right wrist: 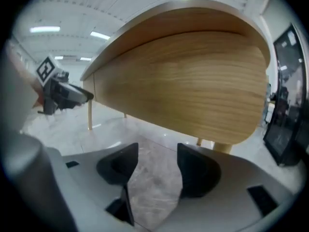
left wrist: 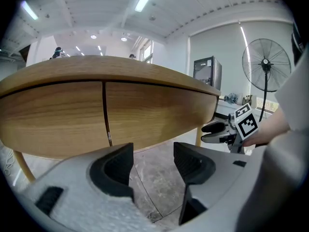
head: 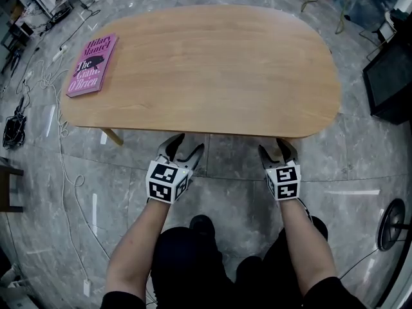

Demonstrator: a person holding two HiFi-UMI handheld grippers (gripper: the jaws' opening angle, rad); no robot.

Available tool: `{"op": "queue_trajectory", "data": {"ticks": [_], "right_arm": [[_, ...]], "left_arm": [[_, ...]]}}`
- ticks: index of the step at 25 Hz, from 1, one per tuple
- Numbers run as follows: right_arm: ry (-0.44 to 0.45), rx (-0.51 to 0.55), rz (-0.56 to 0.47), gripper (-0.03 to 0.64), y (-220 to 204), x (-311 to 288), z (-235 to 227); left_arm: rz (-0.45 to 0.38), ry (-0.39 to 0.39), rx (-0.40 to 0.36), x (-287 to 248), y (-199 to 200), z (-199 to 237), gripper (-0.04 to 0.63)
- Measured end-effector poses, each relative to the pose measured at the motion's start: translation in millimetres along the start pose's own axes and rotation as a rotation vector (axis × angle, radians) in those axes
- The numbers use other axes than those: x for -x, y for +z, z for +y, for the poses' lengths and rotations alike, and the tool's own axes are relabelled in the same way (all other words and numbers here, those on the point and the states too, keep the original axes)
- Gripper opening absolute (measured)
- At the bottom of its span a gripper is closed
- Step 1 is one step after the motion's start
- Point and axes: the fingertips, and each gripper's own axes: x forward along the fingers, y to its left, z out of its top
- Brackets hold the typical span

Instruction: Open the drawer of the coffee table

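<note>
The drawer (left wrist: 154, 112) is shut. Its wooden front lies flush in the curved band under the top of the coffee table (head: 206, 69), on the side facing the person. A dark vertical seam (left wrist: 104, 112) marks its left edge in the left gripper view. A like panel lies beyond the seam, and whether that is a second drawer cannot be told. In the head view the overhanging top hides the drawer front.

The left gripper (left wrist: 153, 163) is held just before that band. Its jaws stand apart with only grey floor between them. The right gripper (right wrist: 157, 166) hangs near the rounded right end of the table. Its jaws are also apart and hold nothing. In the head view both grippers sit at the near edge of the surface, the left gripper (head: 185, 148) and the right gripper (head: 273, 150) well apart from each other.

A pink book (head: 92, 64) lies flat at the far left corner of the surface. One slanted wooden leg (head: 111, 136) shows beneath that end. Cables (head: 38, 76) trail over the floor at the left. A dark screen (head: 389, 82) stands off to the right, with a pedestal fan (left wrist: 265, 64) near it.
</note>
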Motion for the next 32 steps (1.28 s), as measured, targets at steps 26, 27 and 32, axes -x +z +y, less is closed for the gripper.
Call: {"op": "queue_trajectory", "data": {"ticks": [26, 27, 32], "right_arm": [[0.036, 0.096, 0.047, 0.249, -13, 24, 10], [0.037, 0.098, 0.048, 0.247, -13, 24, 11], [0.037, 0.104, 0.055, 0.245, -15, 28, 9]], "left_arm": [[-0.285, -0.218, 0.483, -39, -8, 19, 0.216], [-0.286, -0.219, 0.476, -40, -7, 20, 0.216], [-0.291, -0.253, 0.483, -43, -6, 19, 0.221]]}}
